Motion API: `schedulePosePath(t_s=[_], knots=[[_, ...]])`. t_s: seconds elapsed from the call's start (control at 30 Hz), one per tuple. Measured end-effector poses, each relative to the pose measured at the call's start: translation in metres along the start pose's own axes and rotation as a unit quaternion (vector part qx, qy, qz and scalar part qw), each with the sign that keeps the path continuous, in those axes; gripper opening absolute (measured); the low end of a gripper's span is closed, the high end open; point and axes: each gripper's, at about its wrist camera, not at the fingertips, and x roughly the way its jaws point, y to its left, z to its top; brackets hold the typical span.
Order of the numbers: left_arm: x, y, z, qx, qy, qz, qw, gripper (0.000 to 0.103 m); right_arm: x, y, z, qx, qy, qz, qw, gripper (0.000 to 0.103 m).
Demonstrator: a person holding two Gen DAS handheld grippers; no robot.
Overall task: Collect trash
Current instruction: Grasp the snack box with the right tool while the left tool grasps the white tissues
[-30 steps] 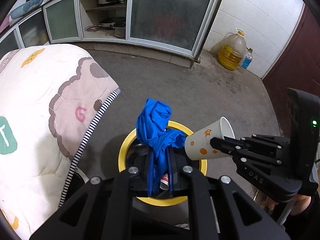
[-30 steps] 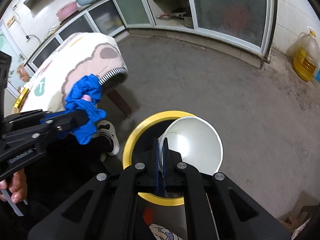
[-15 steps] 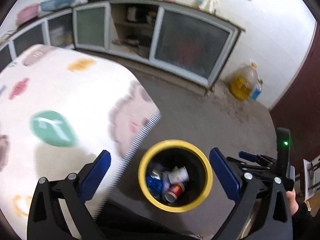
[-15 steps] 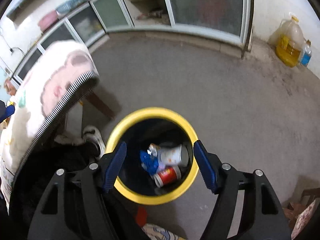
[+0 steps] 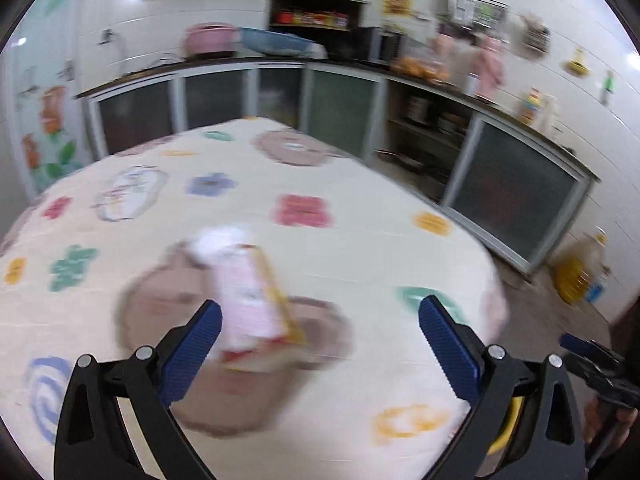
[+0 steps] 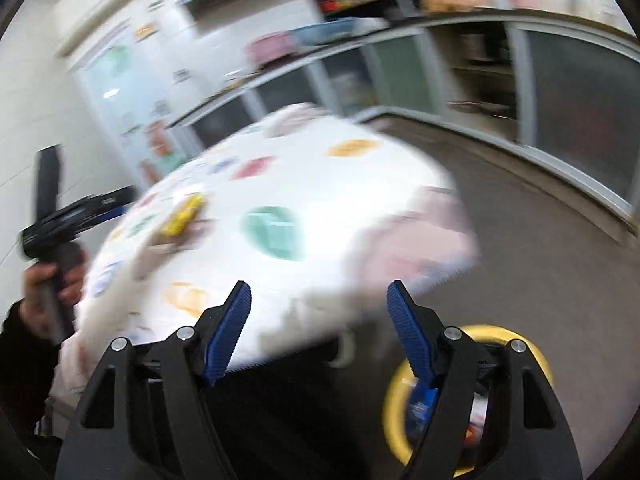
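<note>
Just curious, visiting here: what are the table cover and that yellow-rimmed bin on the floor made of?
The table cover looks like soft quilted fabric, matte, printed with pastel shapes; faint stitched lines cross it and it droops over the edge. The yellow-rimmed bin looks like smooth plastic, though blur leaves that uncertain.

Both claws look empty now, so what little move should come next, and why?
Probably ease the open left gripper down toward the blurred pink-and-white carton with a yellow edge on the patterned tablecloth: it lies just ahead, nearer the left finger, and nothing is held.
</note>
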Motion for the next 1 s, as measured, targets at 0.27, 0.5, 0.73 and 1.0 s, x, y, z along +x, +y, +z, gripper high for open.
schedulePosePath(t_s=[0.27,0.5,0.73,1.0], knots=[[0.028,0.079,0.031,-0.065,0.023,0.005,0.9976,0.095,0.101,0.105,0.039,-0.046,0.055,0.131,0.989,0.067],[0.092,0.094,0.05,-0.094,0.055,0.009,0.994,0.095,0.157,0.146,0.055,-0.057,0.076,0.147,0.985,0.067],[0.14,0.1,0.067,-0.091,0.097,0.031,0.9906,0.095,0.198,0.158,0.064,-0.055,0.103,0.137,0.984,0.067],[0.169,0.104,0.065,-0.095,0.127,0.03,0.9868,0.095,0.23,0.169,0.07,-0.053,0.126,0.137,0.981,0.066]])
